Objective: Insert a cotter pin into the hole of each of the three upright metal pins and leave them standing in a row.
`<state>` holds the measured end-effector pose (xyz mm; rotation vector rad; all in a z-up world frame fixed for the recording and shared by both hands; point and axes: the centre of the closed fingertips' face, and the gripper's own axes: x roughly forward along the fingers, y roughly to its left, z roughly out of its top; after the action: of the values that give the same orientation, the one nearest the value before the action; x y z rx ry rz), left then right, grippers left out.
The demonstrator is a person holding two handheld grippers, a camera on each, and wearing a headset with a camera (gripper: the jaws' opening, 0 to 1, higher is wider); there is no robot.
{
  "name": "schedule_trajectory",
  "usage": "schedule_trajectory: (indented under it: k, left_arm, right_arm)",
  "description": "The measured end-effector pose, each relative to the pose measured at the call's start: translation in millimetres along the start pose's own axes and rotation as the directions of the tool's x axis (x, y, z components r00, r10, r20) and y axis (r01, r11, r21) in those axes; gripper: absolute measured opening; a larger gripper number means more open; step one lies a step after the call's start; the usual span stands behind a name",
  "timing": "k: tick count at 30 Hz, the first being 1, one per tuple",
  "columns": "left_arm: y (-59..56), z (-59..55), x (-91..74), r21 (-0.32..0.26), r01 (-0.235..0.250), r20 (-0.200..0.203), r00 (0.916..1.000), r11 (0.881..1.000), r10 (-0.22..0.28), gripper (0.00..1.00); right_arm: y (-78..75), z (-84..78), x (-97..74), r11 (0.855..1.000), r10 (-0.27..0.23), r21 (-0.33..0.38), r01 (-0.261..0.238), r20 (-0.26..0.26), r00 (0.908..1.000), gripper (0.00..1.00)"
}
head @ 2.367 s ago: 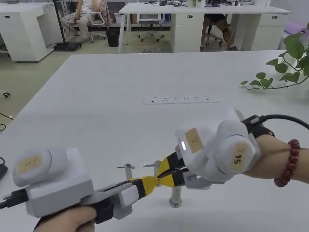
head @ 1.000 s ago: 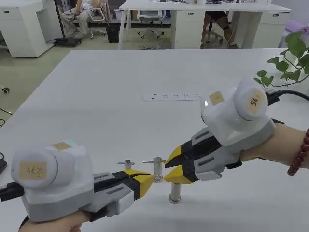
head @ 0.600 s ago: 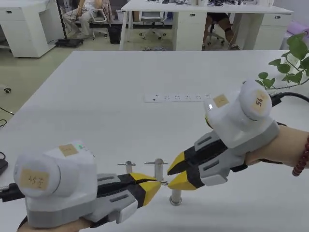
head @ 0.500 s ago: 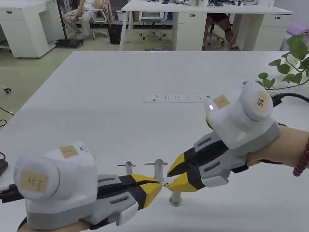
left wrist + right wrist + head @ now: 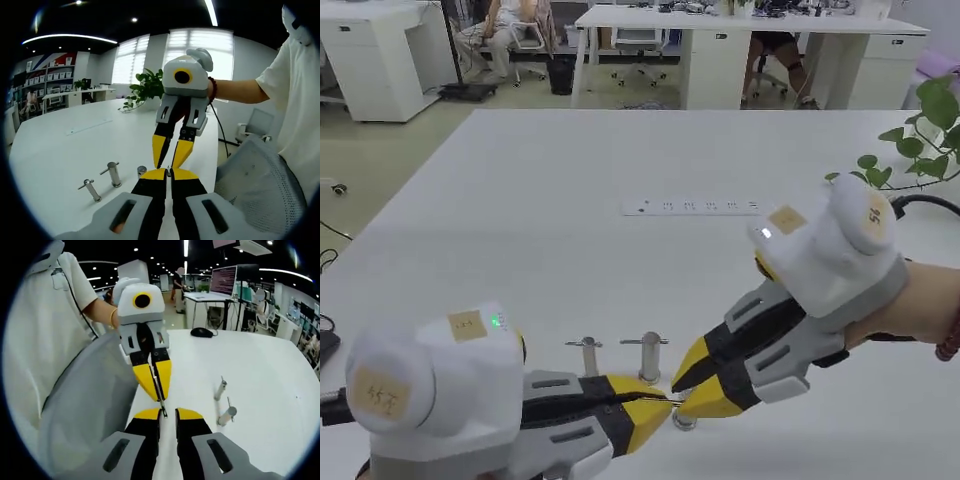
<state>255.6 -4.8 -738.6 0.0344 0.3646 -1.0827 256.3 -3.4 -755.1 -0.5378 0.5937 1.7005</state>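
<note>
The left gripper (image 5: 650, 402), low and centre in the head view, is clenched on a cotter (image 5: 160, 401). The thin rod sticks out past its yellow tips towards the right gripper (image 5: 698, 385). That one comes in from the right of the frame with its jaws parted, tips just beside the cotter's free end. Whether they touch it I cannot tell.

Just under the meeting tips stands the third pin (image 5: 142, 171), mostly hidden in the head view. Behind it, left of centre, the left pin (image 5: 588, 356) and the middle pin (image 5: 651, 355) stand upright on the bench (image 5: 570, 220), each with its own cotter through the top.

This looks like the last of the three insertions. The next move calls for lining the cotter's tip up with the third pin's hole, perhaps with the right gripper steadying the pin or the rod, then a straight push through without tipping the pin.
</note>
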Motion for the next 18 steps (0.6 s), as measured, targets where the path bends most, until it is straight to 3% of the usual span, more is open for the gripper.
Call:
schedule_trajectory:
  k: [6,18]
  left_arm:
    - [-5.7,3.3,-0.2,0.028,0.029,0.004,0.9996,0.999,-0.029,0.00]
    - [-9.4,4.9,0.3,0.071,0.053,-0.005,0.9986,0.996,-0.052,0.00]
  right_arm:
    - [8.0,-0.7,1.6,0.999,0.039,-0.002,-0.039,-0.004,0.9992,0.10]
    - [12.9,-0.8,0.4,0.998,0.064,-0.023,-0.064,-0.010,0.9979,0.05]
